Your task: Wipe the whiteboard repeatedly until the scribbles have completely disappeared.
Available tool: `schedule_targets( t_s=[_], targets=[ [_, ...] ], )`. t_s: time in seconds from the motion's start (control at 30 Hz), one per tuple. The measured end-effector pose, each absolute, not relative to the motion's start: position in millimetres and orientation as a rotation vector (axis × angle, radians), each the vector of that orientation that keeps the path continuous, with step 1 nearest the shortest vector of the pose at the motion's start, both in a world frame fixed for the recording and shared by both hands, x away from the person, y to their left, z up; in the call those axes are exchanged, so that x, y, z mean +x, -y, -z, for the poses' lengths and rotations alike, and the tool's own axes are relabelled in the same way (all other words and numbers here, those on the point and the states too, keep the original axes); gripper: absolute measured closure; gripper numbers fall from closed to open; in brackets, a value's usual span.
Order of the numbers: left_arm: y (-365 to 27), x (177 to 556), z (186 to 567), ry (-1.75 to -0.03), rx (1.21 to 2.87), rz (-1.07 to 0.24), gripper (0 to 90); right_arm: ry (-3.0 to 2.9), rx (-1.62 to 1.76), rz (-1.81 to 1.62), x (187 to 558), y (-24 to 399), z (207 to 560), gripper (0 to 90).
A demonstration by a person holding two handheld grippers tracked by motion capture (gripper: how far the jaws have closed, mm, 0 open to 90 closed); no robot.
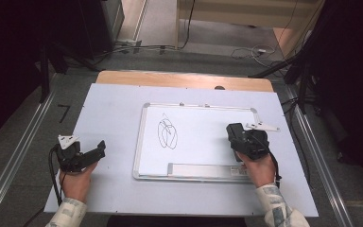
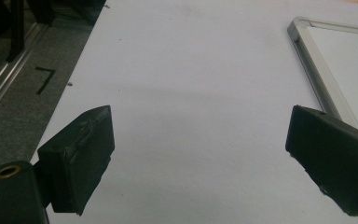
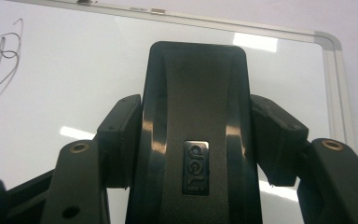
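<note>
Gripped black eraser [image 3: 198, 135] in right hand-held gripper [image 1: 236, 135] over whiteboard [image 1: 203, 108], frame centre-right; left hand-held gripper [image 1: 97, 152] released, lower left.

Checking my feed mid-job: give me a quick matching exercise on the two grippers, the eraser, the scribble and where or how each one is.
Things:
1. left gripper
2. right gripper
3. black eraser
4. black scribble

States:
A. drawn on the whiteboard, left of its middle
B. clamped between two black pads
C. open, over the bare white table sheet
D. shut, over the right part of the whiteboard

Pairs: 1-C, 2-D, 3-B, 4-A
</note>
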State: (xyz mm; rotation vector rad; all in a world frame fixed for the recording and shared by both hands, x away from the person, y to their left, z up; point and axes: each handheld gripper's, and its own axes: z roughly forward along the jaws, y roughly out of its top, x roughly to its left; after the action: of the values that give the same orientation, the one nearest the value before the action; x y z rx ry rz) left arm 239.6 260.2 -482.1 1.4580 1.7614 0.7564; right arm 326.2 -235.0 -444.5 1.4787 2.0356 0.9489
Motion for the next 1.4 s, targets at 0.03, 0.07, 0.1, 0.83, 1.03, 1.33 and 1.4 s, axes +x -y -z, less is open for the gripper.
schedule_targets(
  t_s=[0.03,0.07,0.1,0.83,1.03,1.33,1.4],
  targets=[
    [-260.3,239.6,482.1,-1.761,1.458,-0.756,8.3,-2.043,1.468,-0.952,326.5,232.5,444.5,36.9],
    [-260.4,239.4,482.0,-1.762,1.458,-0.755,8.3,-2.048,1.465,-0.956,326.3,229.7,444.4,37.0],
    [-260.6,239.3,481.8,-1.764,1.458,-0.754,8.3,-2.054,1.458,-0.957,326.2,226.7,444.3,37.0],
    [-260.3,238.2,480.7,-1.756,1.45,-0.746,8.3,-2.167,1.364,-0.969,329.2,168.0,450.6,36.9],
    [-260.8,237.8,480.6,-1.759,1.449,-0.744,8.3,-2.187,1.351,-0.97,330.3,157.2,452.4,36.9],
    [-260.5,237.7,480.4,-1.757,1.449,-0.742,8.3,-2.211,1.332,-0.979,332.7,142.2,455.0,36.9],
    [-260.8,237.6,480.5,-1.757,1.448,-0.741,8.3,-2.212,1.335,-0.983,333.4,139.5,455.7,36.9]
  ],
)
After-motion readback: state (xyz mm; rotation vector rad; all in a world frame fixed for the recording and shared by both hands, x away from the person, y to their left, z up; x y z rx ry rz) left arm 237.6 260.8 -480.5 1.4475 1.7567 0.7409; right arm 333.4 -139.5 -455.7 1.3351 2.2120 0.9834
